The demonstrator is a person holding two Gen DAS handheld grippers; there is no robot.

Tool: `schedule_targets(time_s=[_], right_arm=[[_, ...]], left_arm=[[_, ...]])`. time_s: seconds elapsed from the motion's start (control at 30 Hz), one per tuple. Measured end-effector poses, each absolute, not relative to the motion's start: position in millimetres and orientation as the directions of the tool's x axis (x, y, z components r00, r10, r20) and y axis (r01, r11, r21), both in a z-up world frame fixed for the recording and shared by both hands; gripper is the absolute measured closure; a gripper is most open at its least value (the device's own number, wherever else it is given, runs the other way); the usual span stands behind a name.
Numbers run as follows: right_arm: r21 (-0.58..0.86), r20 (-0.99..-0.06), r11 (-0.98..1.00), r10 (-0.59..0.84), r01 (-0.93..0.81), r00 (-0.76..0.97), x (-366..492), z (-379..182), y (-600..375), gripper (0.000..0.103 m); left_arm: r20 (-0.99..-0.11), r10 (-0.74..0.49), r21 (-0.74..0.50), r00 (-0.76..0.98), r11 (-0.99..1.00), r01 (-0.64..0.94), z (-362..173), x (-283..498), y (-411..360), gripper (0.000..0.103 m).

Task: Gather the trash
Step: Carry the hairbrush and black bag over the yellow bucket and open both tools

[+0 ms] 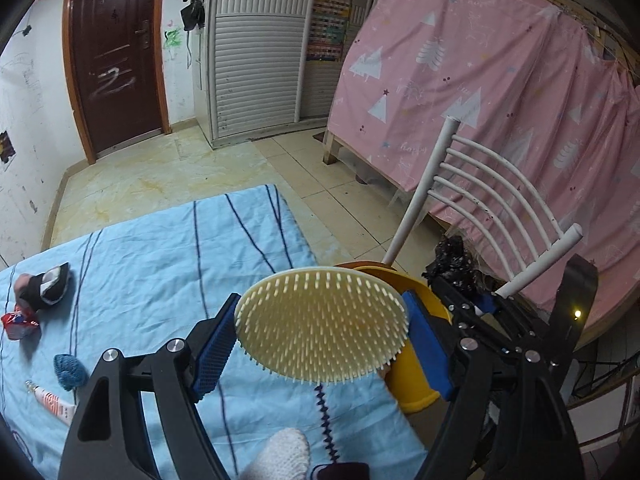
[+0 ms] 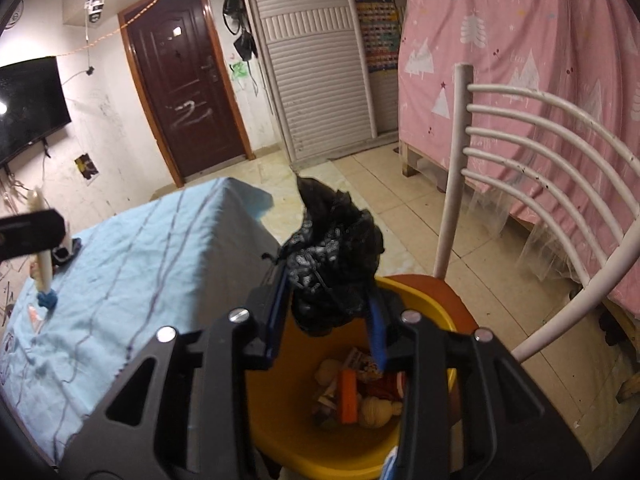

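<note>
My left gripper (image 1: 320, 308) is shut on a round cream brush (image 1: 324, 328) with many short bristles, held over the table's right end. Just behind it is the yellow bin (image 1: 412, 392). My right gripper (image 2: 330, 316) is shut on a crumpled black plastic bag (image 2: 336, 256), which sticks up from the blue pads directly above the yellow bin (image 2: 280, 420). Inside the bin lie an orange piece (image 2: 347, 398), cream balls and wrappers. The left wrist view shows the black bag (image 1: 452, 260) at right.
The table's light blue cloth (image 1: 160, 260) carries a red wrapper (image 1: 18, 322), a blue crumpled lump (image 1: 70, 366), a tube (image 1: 52, 402) and a black-and-white item (image 1: 48, 284). The bin stands on a white chair (image 2: 560, 152) by a pink curtain (image 2: 520, 40). Tiled floor lies beyond.
</note>
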State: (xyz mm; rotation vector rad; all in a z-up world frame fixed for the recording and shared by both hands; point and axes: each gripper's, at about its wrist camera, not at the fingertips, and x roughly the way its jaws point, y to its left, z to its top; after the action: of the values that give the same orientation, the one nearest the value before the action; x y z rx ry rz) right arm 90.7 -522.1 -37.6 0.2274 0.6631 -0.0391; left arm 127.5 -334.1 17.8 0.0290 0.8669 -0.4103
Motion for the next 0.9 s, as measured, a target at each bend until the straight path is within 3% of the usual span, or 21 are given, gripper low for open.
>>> schedule_targets(time_s=[0.03,0.1,0.13,0.9], right_arm=[[0.194,-0.618,0.975,0.035,0.109,0.785,93,-41,-524,0.066],[0.187,-0.622,0.976,0.028,0.114,0.782,96,-45,-526,0.045],[0.184,-0.625,0.976,0.026,0.114,0.781,97,-47,-528,0.039],[0.106,-0.632,0.979,-0.07,0.175,0.772,74,-55,-546,0.032]], left_arm=[[-0.749,-0.342,-0.143,0.567,0.92,0.365,15,130,-339,0.033],[-0.757,-0.343,-0.143,0.557,0.918,0.371,11,133,-347,0.033],[-0.761,-0.344,-0.144,0.551,0.916,0.374,9,134,-350,0.033],[-0.773,-0.404,-0.138,0.489,0.86,0.491,-5,149,-425,0.031]])
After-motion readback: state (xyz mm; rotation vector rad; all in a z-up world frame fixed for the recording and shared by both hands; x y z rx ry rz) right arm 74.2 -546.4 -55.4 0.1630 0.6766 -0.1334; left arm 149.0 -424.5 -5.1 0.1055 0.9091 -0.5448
